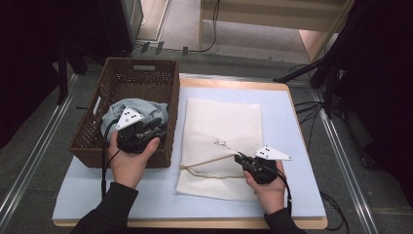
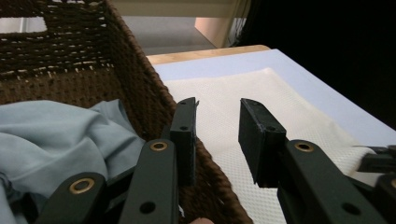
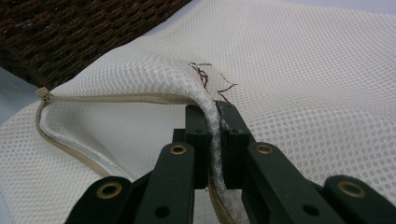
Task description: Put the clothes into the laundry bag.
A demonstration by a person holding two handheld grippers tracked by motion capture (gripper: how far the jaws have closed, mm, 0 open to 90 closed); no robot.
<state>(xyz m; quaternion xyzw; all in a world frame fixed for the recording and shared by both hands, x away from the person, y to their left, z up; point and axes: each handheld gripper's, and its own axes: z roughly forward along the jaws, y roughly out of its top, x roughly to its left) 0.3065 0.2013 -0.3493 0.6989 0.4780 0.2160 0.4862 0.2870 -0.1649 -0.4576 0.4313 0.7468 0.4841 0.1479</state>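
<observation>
right gripper (image 3: 212,140): clenched on upper edge of white mesh zippered laundry bag (image 1: 221,131), lifting mouth open for loading
left gripper (image 2: 217,135): jaws apart, empty, over brown wicker basket (image 1: 92,141) rim beside pale blue cloth (image 2: 56,144)
bag: flat on light blue mat (image 1: 297,122), right of basket

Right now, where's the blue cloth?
High view: the blue cloth lies in the wicker basket at table left, under the left gripper, beside the mesh bag.
</observation>
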